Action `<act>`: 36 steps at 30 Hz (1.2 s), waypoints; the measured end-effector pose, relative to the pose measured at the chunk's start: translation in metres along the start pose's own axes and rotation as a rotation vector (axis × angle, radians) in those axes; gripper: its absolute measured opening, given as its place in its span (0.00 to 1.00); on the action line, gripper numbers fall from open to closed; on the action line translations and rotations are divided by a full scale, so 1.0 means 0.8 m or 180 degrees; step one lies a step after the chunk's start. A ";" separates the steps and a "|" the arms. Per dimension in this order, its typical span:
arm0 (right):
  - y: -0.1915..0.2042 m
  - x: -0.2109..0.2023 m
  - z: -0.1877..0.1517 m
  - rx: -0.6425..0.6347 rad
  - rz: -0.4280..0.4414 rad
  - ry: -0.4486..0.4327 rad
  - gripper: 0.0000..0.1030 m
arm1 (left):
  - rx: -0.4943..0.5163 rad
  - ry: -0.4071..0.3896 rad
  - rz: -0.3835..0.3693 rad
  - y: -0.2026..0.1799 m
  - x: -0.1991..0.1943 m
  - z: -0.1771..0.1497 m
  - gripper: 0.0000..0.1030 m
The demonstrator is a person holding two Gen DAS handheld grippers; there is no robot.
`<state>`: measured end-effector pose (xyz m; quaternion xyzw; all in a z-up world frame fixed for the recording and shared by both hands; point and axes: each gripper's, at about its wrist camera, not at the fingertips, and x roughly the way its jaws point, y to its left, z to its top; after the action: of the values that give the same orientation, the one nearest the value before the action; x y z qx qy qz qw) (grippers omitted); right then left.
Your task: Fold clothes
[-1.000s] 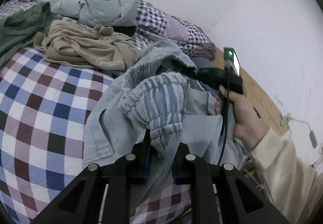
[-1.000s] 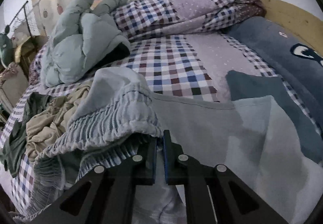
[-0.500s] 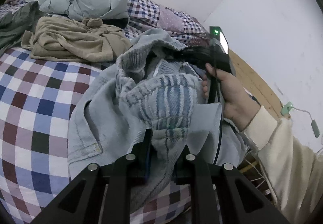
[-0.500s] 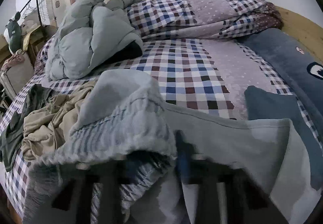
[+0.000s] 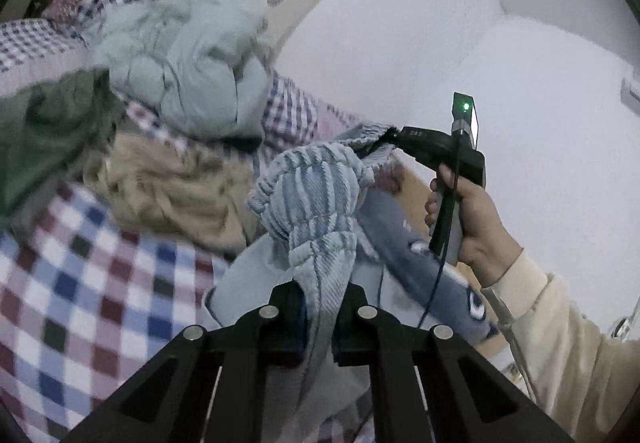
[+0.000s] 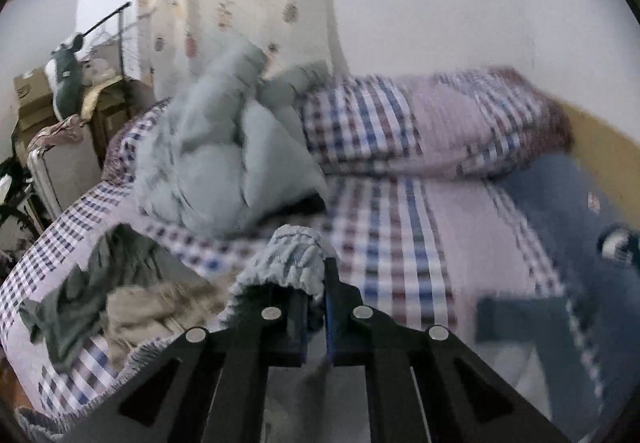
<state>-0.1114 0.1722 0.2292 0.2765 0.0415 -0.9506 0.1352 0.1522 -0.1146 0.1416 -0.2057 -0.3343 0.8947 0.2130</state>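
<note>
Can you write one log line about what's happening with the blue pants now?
step: lifting pants | left gripper: shut on pants waistband | right gripper: shut on pants | bed: other clothes piled

White walls (image 6: 460, 3) met in a corner (image 5: 508, 9), lit evenly and dimly. A cream curtain (image 6: 240, 3) with small printed motifs hung behind the bed (image 6: 400, 235), which carried a checked cover and stood against a wooden board (image 6: 600, 139) on the right. At far left stood cardboard boxes (image 6: 30, 99), a dark metal rack (image 6: 118, 39) and a pale suitcase (image 6: 64, 171).
</note>
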 end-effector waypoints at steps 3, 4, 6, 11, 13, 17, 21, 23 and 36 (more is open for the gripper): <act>0.049 -0.011 0.057 -0.0207 -0.0001 -0.0106 0.04 | -0.0035 -0.0153 -0.0056 0.001 -0.018 0.037 0.07; 0.068 -0.014 0.076 -0.0268 -0.0007 -0.0139 0.04 | -0.0048 -0.0215 -0.0078 0.001 -0.027 0.053 0.07; 0.105 -0.019 0.114 -0.0388 -0.0021 -0.0205 0.04 | -0.0046 -0.0343 -0.0126 0.000 -0.044 0.079 0.07; 0.206 -0.017 0.199 -0.0653 -0.0042 -0.0322 0.04 | 0.0033 -0.0614 -0.0096 0.001 -0.097 0.133 0.07; 0.245 -0.011 0.222 -0.0722 -0.0010 -0.0336 0.04 | 0.0028 -0.0710 -0.0038 0.013 -0.123 0.151 0.06; 0.350 0.005 0.259 -0.0853 0.0120 -0.0384 0.04 | -0.0008 -0.0881 0.0114 0.046 -0.171 0.181 0.06; 0.462 0.027 0.278 -0.0997 0.0331 -0.0462 0.04 | -0.0129 -0.1045 0.0328 0.102 -0.221 0.204 0.06; 0.522 0.041 0.283 -0.1009 0.0461 -0.0482 0.04 | -0.0166 -0.1136 0.0451 0.131 -0.249 0.215 0.06; 0.881 0.117 0.232 -0.1542 0.1106 -0.0557 0.04 | -0.0658 -0.1639 0.1152 0.341 -0.420 0.249 0.06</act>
<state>-0.0855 -0.5544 0.3329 0.1563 0.2072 -0.8958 0.3607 0.2610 -0.5778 0.1685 -0.0494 -0.4242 0.9021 -0.0629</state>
